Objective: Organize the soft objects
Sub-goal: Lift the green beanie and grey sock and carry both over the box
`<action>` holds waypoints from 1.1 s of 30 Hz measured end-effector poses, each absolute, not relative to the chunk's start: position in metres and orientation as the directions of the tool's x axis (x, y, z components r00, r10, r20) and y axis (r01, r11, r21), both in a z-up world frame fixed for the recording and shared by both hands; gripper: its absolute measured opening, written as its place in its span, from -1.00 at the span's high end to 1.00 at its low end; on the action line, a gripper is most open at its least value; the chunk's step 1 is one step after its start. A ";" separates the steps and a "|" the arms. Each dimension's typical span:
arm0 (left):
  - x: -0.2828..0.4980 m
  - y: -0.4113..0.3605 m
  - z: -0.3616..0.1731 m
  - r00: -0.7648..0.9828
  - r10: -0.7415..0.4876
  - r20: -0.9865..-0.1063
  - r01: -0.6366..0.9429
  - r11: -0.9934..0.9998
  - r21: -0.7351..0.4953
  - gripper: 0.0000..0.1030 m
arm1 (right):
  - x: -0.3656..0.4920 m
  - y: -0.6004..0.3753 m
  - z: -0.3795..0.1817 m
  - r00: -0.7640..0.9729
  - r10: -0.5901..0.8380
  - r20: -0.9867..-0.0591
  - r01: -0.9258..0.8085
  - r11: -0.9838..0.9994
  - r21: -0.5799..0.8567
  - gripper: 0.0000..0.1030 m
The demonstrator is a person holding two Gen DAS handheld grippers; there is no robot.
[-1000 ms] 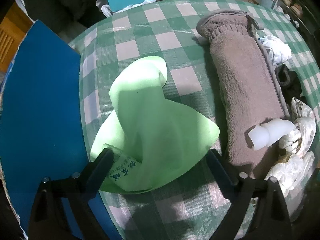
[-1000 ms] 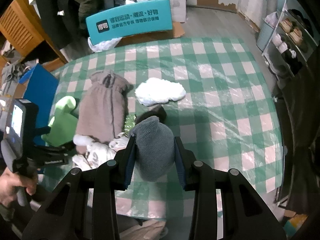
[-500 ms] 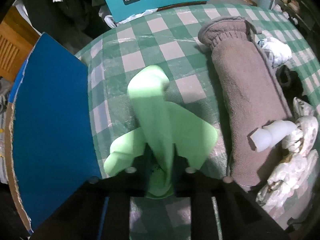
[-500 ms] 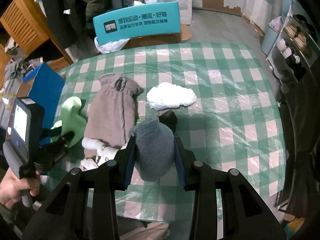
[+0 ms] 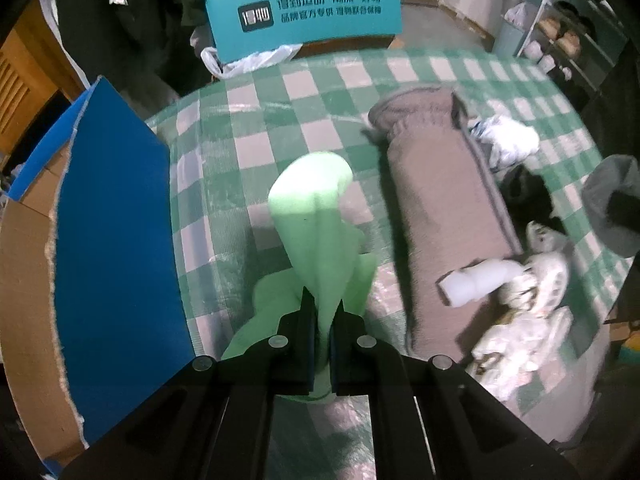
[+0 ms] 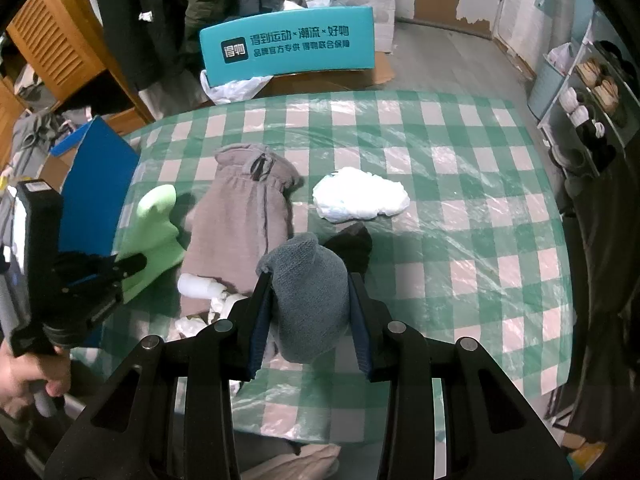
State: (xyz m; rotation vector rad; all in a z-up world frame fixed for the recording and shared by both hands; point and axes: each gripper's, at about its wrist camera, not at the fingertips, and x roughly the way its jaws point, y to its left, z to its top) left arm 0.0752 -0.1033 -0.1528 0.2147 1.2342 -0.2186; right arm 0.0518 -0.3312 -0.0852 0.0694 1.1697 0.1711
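Left wrist view: left claw (image 5: pixel 323 312) pinches green foam sheet (image 5: pixel 316 232), its lower edge hidden, seemingly off the table.

Both wrist cams look steeply down past own jaws at the checked desk (image 6: pixel 460 208); left closer in. Shared: green cloth (image 5: pixel 316 236), brown roll (image 6: pixel 244 224).

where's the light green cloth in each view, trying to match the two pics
Left wrist: green cloth at centre, pinched in the left gripper, beside the blue box flap.
Right wrist: green cloth at far left, left of the brown fleece bundle.
Shared landmark: teal printed box beyond the table.
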 end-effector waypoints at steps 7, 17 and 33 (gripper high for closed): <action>0.063 -0.103 -0.128 0.352 -0.082 -0.932 0.282 0.959 0.022 0.91 | 0.051 -0.326 -0.078 0.395 0.173 -0.902 -0.107 0.984 0.142 0.32; 0.048 -0.098 -0.094 0.418 -0.113 -0.901 0.281 0.960 0.010 0.91 | 0.048 -0.315 -0.063 0.421 0.175 -0.890 -0.133 0.983 0.130 0.32; 0.029 -0.076 -0.048 0.509 -0.121 -0.852 0.253 0.967 0.013 0.91 | 0.043 -0.285 -0.036 0.464 0.199 -0.863 -0.194 0.974 0.120 0.32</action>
